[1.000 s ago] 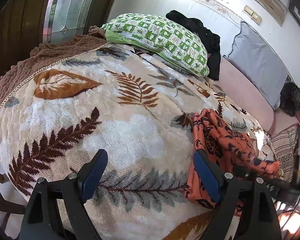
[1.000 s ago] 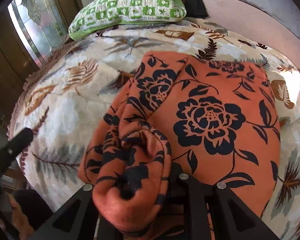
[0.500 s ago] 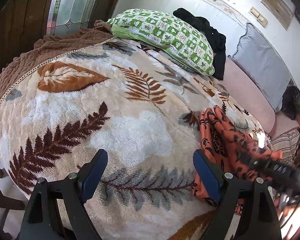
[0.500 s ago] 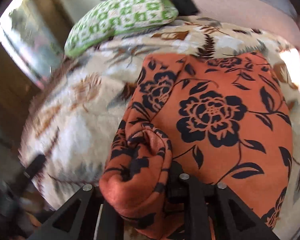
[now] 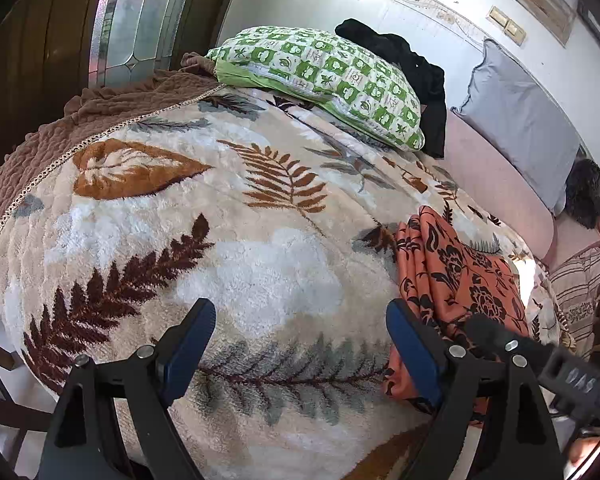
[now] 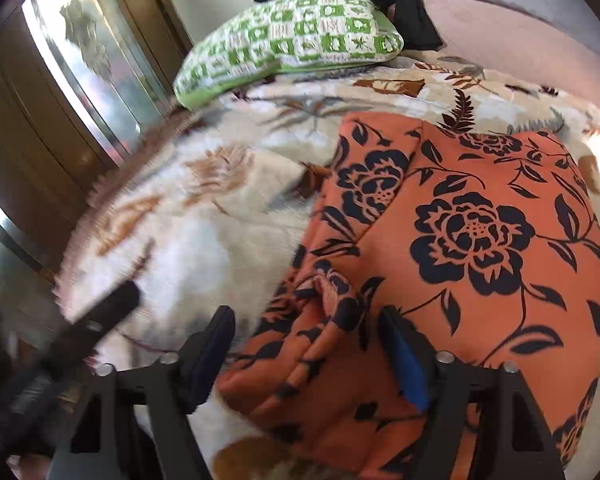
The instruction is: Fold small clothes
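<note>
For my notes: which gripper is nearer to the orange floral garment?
Right. The right gripper is open directly over the orange floral garment; the left gripper hovers beside it, over the blanket.

Bright daylight, glare at right; fisheye-bent edges, right wrist view motion-blurred at left.

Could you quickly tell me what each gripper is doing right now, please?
Left gripper: open, empty, over the blanket.
Right gripper: jaws just opened; orange floral garment lies between them, unpressed.

- I'm looking at a thick, fluffy cream blanket with leaf print [image 5: 260, 264], plush and matt.
- I'm seeing the orange black-flowered cloth garment [image 6: 480, 240] lying smooth and thin.
- My black plastic gripper arms are showing matt, with blue pads [image 5: 408, 354].
</note>
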{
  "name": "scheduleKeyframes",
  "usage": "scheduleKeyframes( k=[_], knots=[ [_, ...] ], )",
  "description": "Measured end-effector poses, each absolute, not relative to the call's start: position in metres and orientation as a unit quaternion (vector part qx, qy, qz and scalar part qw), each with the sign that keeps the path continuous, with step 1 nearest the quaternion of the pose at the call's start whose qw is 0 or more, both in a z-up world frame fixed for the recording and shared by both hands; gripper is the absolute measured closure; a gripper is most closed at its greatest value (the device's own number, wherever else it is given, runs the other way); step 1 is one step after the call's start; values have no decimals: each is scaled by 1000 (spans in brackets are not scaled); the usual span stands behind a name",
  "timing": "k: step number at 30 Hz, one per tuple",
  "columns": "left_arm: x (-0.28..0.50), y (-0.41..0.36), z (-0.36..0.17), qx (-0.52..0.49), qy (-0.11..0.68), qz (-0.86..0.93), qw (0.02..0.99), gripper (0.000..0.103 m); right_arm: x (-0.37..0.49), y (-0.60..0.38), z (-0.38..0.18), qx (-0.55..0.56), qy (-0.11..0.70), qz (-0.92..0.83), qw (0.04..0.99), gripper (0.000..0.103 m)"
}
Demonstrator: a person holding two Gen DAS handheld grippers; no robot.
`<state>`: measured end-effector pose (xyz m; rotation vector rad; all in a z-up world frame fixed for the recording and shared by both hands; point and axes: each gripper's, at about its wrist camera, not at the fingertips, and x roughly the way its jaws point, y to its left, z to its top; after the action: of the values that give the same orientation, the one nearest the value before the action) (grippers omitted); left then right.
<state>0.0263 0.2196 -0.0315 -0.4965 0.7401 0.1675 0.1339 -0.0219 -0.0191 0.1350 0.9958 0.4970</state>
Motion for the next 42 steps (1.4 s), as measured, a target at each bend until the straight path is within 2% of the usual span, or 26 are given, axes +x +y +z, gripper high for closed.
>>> scheduleKeyframes(
  k=[5,12,14,15,16,20,24,29,32,37,42],
  knots=[
    [25,192,-18,-237,356,10,904,16,129,-97,7,193,436,212,853,21],
    [41,103,4,-146,369,-64,916,16,111,-179,-13,290,440,182,830,21],
    [53,99,-7,-110,395,-28,912,16,109,-188,-18,304,442,194,821,21],
    [59,99,-19,-79,416,11,906,19,108,-191,-20,306,442,202,819,21],
    [66,105,-33,-56,438,46,896,27,107,-193,-21,307,443,210,816,21],
    [67,137,-65,-95,485,55,867,28,107,-192,-39,317,454,234,799,21],
    [61,116,-37,-41,468,69,880,29,109,-200,-48,338,451,249,788,21],
    [59,94,16,-21,412,50,910,29,110,-218,-47,364,434,254,784,21],
    [81,70,25,9,402,23,916,29,109,-232,-48,383,427,246,782,20],
    [116,53,2,21,412,-1,911,29,114,-255,-49,402,430,230,775,20],
    [139,71,-52,21,471,24,882,27,151,-265,-55,405,458,222,759,20]
  ],
)
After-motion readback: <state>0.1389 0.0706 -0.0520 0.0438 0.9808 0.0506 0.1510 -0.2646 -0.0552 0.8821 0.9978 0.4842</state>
